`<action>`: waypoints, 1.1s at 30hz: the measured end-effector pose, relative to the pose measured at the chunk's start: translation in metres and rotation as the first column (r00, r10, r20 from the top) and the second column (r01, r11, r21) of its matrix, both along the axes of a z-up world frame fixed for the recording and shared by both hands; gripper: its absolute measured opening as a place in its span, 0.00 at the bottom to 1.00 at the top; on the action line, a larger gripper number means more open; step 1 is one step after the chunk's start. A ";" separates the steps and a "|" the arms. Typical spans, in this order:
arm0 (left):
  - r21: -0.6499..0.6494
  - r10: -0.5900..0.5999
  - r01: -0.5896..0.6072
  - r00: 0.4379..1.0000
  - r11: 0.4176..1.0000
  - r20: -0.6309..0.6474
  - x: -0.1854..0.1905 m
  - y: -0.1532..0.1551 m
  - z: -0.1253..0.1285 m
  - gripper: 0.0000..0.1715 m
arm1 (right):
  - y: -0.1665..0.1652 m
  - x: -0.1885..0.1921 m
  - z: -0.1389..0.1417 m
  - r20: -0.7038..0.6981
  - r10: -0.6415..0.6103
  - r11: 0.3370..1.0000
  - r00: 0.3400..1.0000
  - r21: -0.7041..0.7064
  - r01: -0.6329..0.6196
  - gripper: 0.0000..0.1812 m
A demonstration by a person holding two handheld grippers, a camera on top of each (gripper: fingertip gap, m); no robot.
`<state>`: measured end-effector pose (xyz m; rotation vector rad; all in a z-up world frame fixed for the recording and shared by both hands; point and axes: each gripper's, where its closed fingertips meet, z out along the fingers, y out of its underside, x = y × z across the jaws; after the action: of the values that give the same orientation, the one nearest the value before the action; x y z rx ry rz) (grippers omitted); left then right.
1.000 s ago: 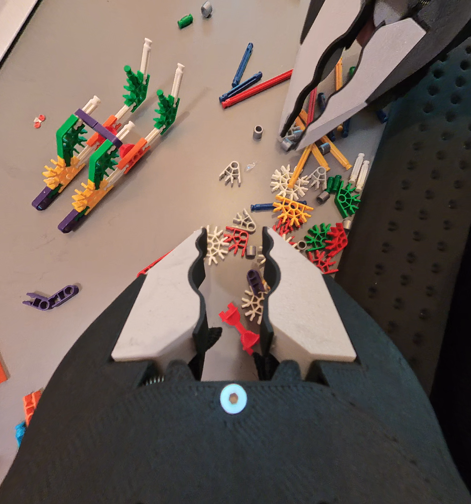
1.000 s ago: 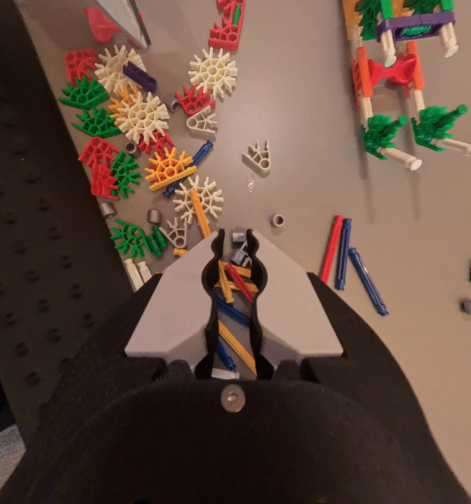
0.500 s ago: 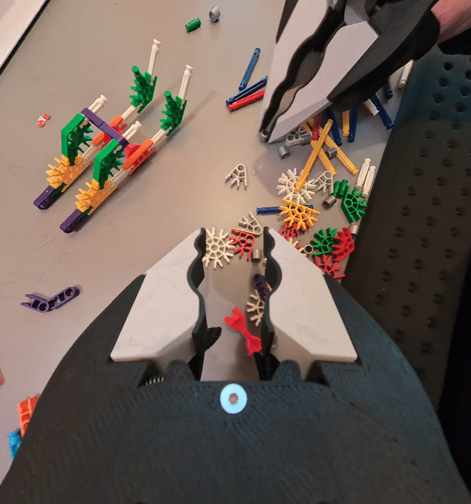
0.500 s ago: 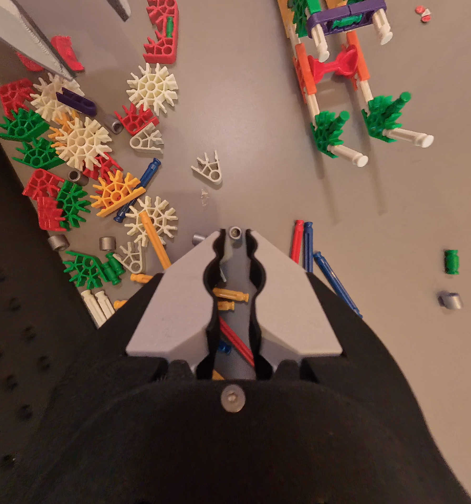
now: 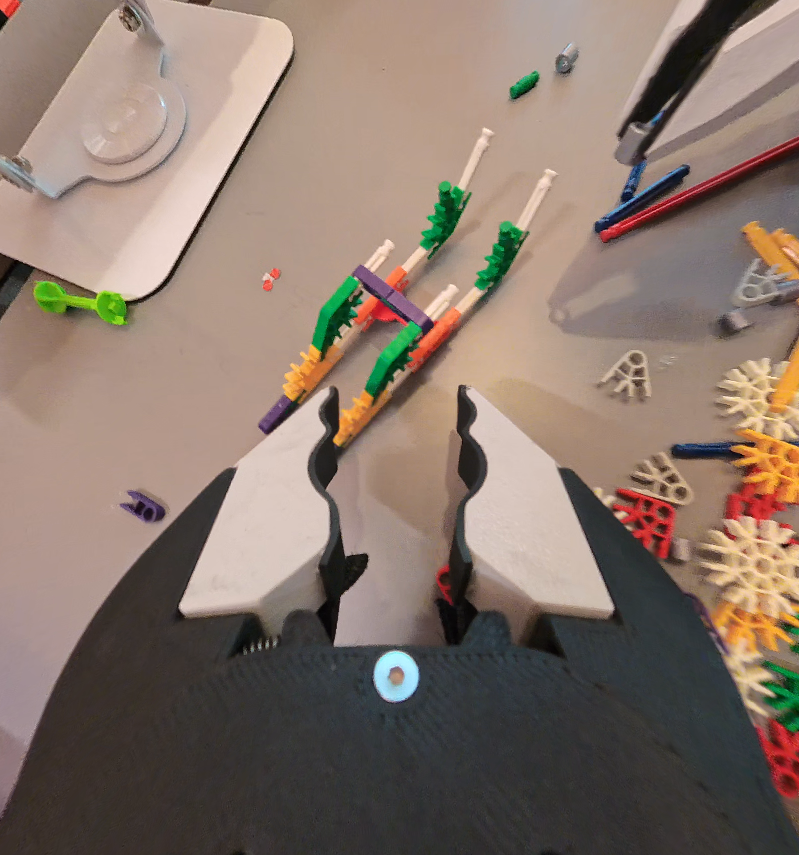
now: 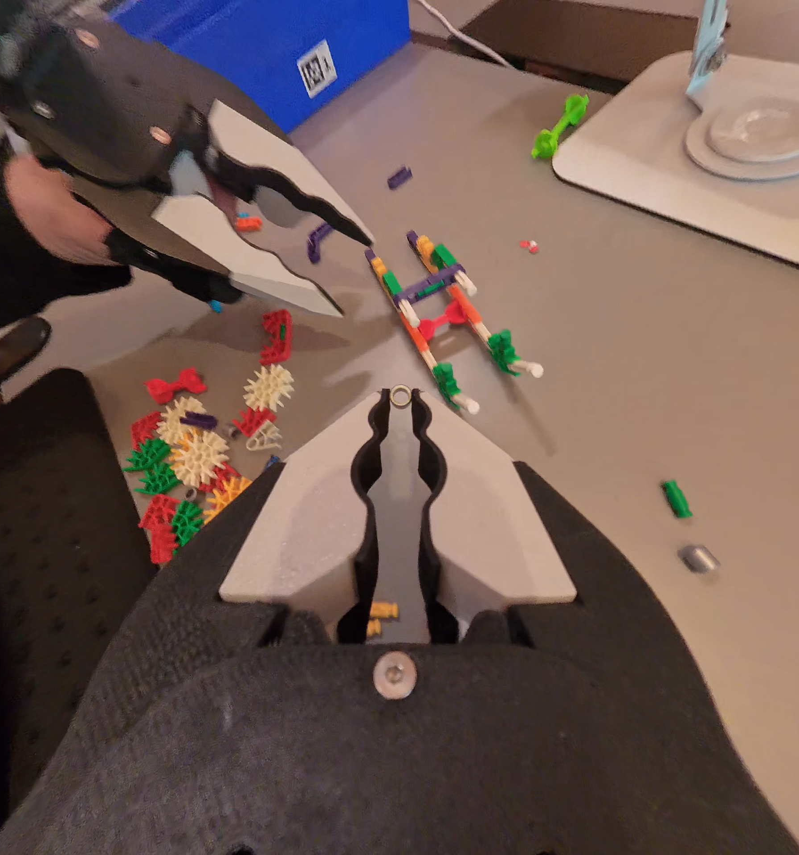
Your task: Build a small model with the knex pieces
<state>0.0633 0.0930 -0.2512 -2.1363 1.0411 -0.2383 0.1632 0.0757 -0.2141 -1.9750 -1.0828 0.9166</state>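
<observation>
1. With its jaws closed on a small grey sleeve [image 6: 401, 396] at the very tips, the right tool [image 6: 401, 398] is off the surface [image 6: 619, 370]; sleeve bore faces the camera.
2. Left tool [image 5: 395, 402] is released and holds nothing, jaws well apart.
3. From the right tool, the model [image 6: 439, 310] lies just ahead and slightly right, flat on the surface; nearest part is a white rod tip past a green connector [image 6: 446, 377].
4. Model long axis runs from near the left tool's tips away toward the right tool's side: two parallel rails with a purple bridge [image 5: 390, 296] across.
5. Left tool is nearer the purple/yellow end, its left tip just beside that end; right tool is nearer the white rod ends.
6. Loose pile [image 5: 758, 509] of connectors and rods lies right of the left tool.
7. Farther out: green dumbbell piece [image 5: 80, 303] touching a white stand base [image 5: 110, 222], small green rod [image 6: 676, 498], second grey sleeve [image 6: 698, 558], blue box [image 6: 272, 55].
</observation>
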 end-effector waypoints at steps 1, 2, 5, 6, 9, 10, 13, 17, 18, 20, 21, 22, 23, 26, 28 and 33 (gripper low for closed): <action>0.007 -0.014 0.014 1.000 1.000 -0.016 0.001 0.005 -0.002 0.28 | 0.000 -0.006 0.003 -0.024 0.002 1.000 1.000 -0.005 -0.002 0.04; 0.009 -0.035 0.036 0.999 0.999 -0.034 0.002 0.009 -0.005 0.27 | 0.000 -0.012 0.006 -0.046 0.005 1.000 0.999 -0.015 -0.005 0.04; -0.001 -0.106 0.106 0.992 0.994 -0.064 0.010 0.013 -0.013 0.20 | 0.006 -0.025 0.008 -0.122 -0.031 0.996 0.992 -0.085 0.021 0.04; 0.001 -0.116 0.116 0.991 0.993 -0.070 0.011 0.014 -0.014 0.17 | 0.009 -0.029 0.007 -0.151 -0.048 0.992 0.987 -0.119 0.030 0.04; -0.005 -0.145 0.145 0.989 0.989 -0.034 0.020 0.014 -0.014 0.07 | 0.016 -0.034 0.000 -0.199 -0.110 0.972 0.974 -0.225 0.064 0.04; -0.004 -0.148 0.148 0.989 0.989 -0.027 0.021 0.014 -0.015 0.06 | 0.017 -0.035 -0.002 -0.218 -0.126 0.963 0.968 -0.261 0.066 0.04; 0.025 -0.161 0.161 0.987 0.987 -0.006 0.029 0.010 -0.013 0.02 | 0.018 -0.034 -0.009 -0.236 -0.164 0.943 0.958 -0.323 0.082 0.04; 0.095 -0.161 0.158 0.987 0.983 0.028 0.040 0.000 -0.009 0.02 | 0.022 -0.031 -0.009 -0.310 -0.229 0.898 0.923 -0.434 0.077 0.04; 0.107 -0.164 0.161 0.986 0.981 0.023 0.042 -0.003 -0.010 0.02 | 0.024 -0.029 -0.010 -0.315 -0.245 0.883 0.917 -0.462 0.078 0.04; 0.153 -0.168 0.161 0.985 0.975 0.038 0.048 -0.007 -0.005 0.02 | 0.028 -0.025 -0.011 -0.334 -0.271 0.857 0.903 -0.510 0.069 0.04; 0.166 -0.177 0.169 0.984 0.972 0.035 0.051 -0.010 -0.004 0.02 | 0.030 -0.023 -0.010 -0.351 -0.286 0.840 0.892 -0.539 0.057 0.04; 0.187 -0.184 0.179 0.983 0.966 0.009 0.052 -0.012 -0.004 0.02 | 0.031 -0.020 -0.012 -0.352 -0.297 0.821 0.888 -0.569 0.049 0.04; 0.217 -0.187 0.185 0.982 0.959 -0.010 0.053 -0.012 -0.001 0.02 | 0.031 -0.019 -0.014 -0.346 -0.298 0.806 0.890 -0.590 0.040 0.04; 0.261 -0.176 0.172 0.984 0.950 -0.005 0.055 -0.011 0.006 0.02 | 0.028 -0.018 -0.014 -0.378 -0.298 0.755 0.877 -0.656 -0.026 0.04; 0.288 -0.176 0.171 0.984 0.942 -0.011 0.056 -0.010 0.010 0.02 | 0.025 -0.018 -0.012 -0.403 -0.295 0.738 0.866 -0.672 -0.062 0.04; 0.336 -0.195 0.201 0.979 0.920 -0.054 0.061 -0.012 0.016 0.02 | 0.026 -0.015 0.000 -0.474 -0.320 0.712 0.820 -0.692 -0.122 0.03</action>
<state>0.1240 0.0812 -0.2347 -1.7277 1.2158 -0.1220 0.1485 0.1021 -0.2140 -2.0495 -0.2518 1.9154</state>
